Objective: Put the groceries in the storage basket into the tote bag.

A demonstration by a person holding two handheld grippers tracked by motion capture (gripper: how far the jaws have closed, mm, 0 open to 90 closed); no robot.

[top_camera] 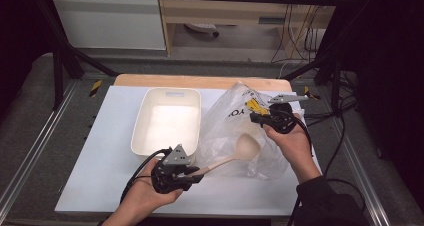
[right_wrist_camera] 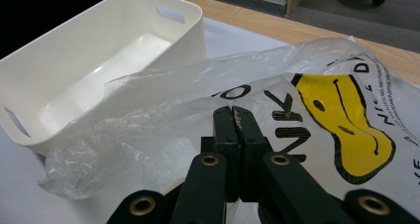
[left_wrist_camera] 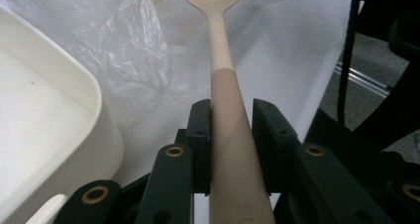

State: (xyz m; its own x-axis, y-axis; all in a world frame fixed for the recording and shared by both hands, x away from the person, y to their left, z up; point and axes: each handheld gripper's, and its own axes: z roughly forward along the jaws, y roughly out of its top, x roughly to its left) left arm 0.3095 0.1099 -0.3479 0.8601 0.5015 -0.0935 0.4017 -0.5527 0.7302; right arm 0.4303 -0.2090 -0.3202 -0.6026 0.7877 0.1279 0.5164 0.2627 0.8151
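The left gripper point(top_camera: 196, 173) pinches a beige spoon point(top_camera: 235, 153) by its handle, bowl over the plastic bag point(top_camera: 235, 131) beside the white bin point(top_camera: 167, 118). The right gripper point(top_camera: 255, 117) has its jaws pressed together on the bag's film, holding it up

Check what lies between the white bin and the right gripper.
In the high view, the plastic bag lies between the white bin and the right gripper, with the spoon bowl against it.

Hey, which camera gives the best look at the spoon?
The high view: the whole spoon shows, bowl on the plastic bag, handle in the left gripper. The left gripper view shows its handle between the jaws and part of the bowl.
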